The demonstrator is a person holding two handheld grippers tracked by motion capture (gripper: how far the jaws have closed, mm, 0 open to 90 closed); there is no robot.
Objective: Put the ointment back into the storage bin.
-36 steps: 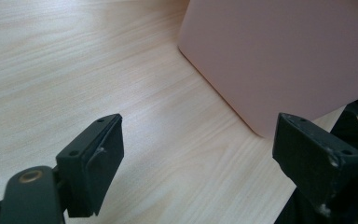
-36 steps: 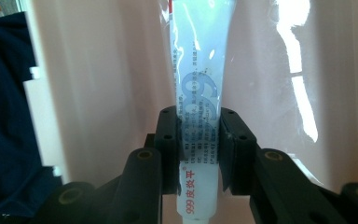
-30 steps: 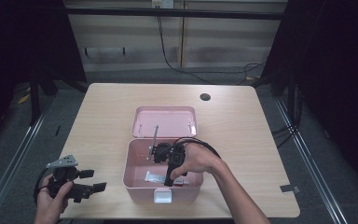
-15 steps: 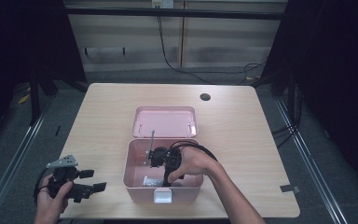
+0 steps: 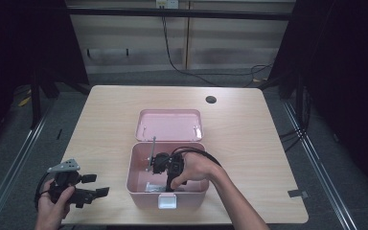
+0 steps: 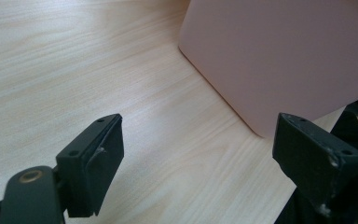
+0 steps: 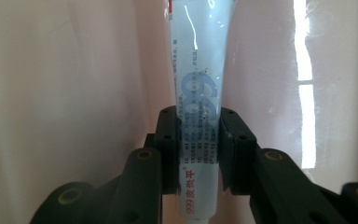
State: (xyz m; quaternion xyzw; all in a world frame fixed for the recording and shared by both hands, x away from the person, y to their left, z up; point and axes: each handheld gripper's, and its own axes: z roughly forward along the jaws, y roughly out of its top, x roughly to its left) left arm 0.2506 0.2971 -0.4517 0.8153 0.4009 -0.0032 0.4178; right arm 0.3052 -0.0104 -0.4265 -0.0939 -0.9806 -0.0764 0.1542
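Here the right gripper (image 5: pixel 159 164) reaches down into the open pink box (image 5: pixel 139 165) at lower centre of the high view, and its jaws pinch a white tube (image 7: pixel 196 107) of ointment. In the right gripper view the tube runs up the middle of the frame with the pink inner wall behind it. The two pads press on its flat printed end near the bottom of the frame, likely because that flattened part gives a firm, non-slipping hold. The tube therefore sits inside the box, gripped, either on its way in or about to be lifted out; which, I cannot tell.

The box's lid (image 5: pixel 168 123) lies flat on the worktop (image 5: pixel 249 124) just behind the box, out of the way so the hand has free access from above.

The left gripper (image 5: pixel 90 184) rests low at lower left of the high view, jaws spread and holding nothing. In the left gripper view it faces the box's outer wall (image 6: pixel 279 56), seemingly waiting in reserve.
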